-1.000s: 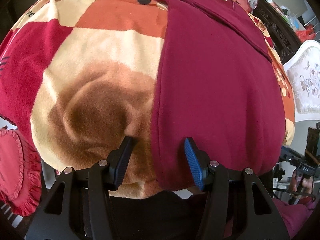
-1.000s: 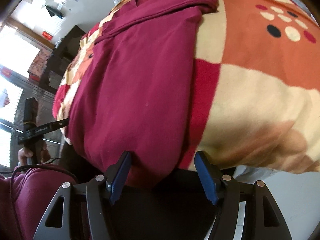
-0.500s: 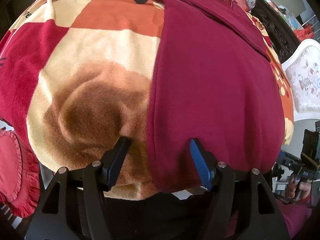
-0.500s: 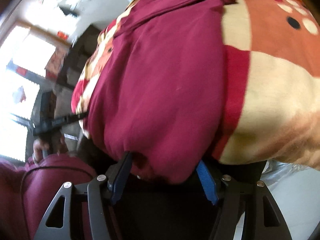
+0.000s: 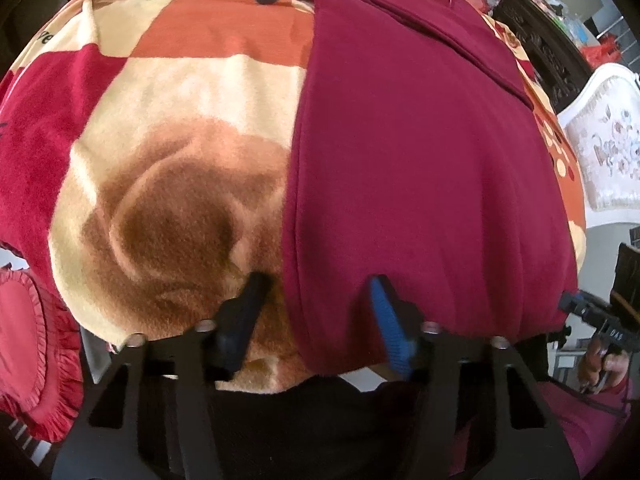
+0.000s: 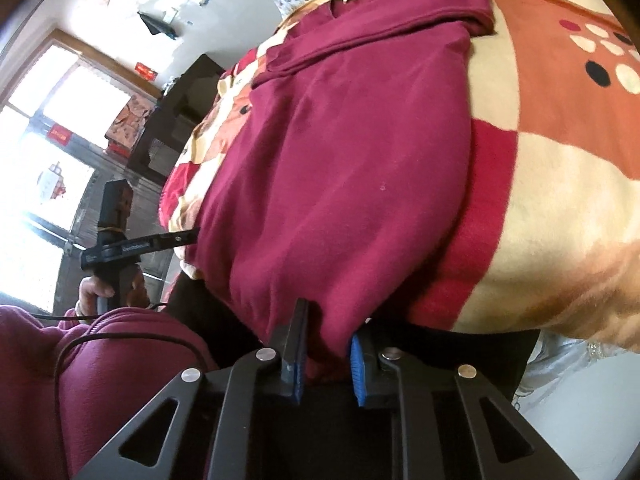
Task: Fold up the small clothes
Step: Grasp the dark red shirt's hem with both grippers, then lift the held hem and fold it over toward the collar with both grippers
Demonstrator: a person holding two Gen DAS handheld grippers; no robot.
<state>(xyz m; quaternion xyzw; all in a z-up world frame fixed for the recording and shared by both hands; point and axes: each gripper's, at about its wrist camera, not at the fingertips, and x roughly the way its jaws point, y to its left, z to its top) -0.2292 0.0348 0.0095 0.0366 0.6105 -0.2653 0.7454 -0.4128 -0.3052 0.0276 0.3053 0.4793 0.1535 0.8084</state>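
A maroon garment [image 5: 420,152] lies flat on a patterned blanket [image 5: 172,128], its near hem hanging over the bed's front edge. My left gripper [image 5: 318,292] is open, its fingers straddling the garment's near left hem corner. In the right wrist view the same garment [image 6: 352,168] fills the middle, and my right gripper [image 6: 326,340] is shut on its near right hem corner, cloth bunched between the blue pads.
The blanket [image 6: 560,160] covers the whole bed. A red frilled cushion [image 5: 28,352] sits at the lower left. A white upholstered chair [image 5: 604,148] and dark carved furniture [image 5: 548,48] stand to the right. My maroon-clad body [image 6: 80,380] is close behind the bed edge.
My right gripper has closed on the garment's hem corner. My left gripper has shifted slightly onto the left hem corner and stays open.
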